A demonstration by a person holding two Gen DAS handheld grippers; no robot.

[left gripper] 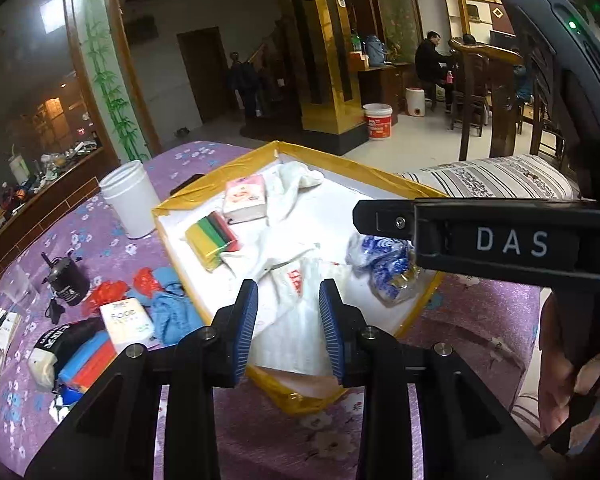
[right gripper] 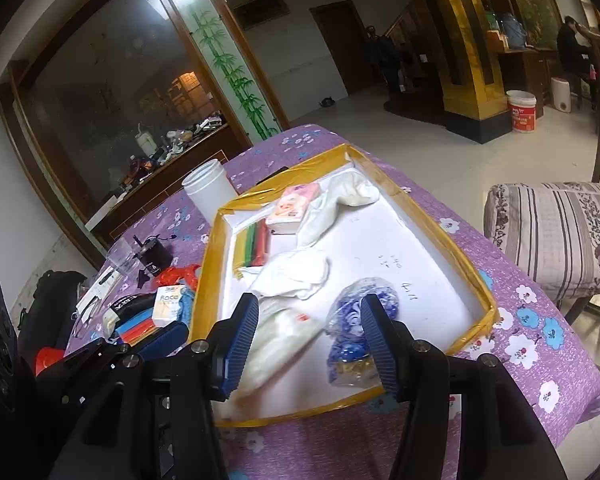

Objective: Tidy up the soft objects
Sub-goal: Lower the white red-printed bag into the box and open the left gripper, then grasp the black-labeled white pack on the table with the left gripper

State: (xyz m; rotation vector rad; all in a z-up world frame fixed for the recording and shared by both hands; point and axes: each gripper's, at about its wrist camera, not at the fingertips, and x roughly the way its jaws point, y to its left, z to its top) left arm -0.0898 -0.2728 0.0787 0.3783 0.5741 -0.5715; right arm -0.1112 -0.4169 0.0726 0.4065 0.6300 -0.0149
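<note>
Hovering over the tray (right gripper: 440,216), both grippers' fingers spread, empty. The blue bag (right gripper: 354,322) looks light and crinkly. Pinch its bunched top.

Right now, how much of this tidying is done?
Partly. Already in the yellow-edged tray: pink tissue pack, coloured strips, white cloths, blue-patterned bag. Neither the left gripper nor the right gripper holds anything; both are open above the tray. Left outside on the table: blue cloth, red bag, Face tissue pack.
</note>
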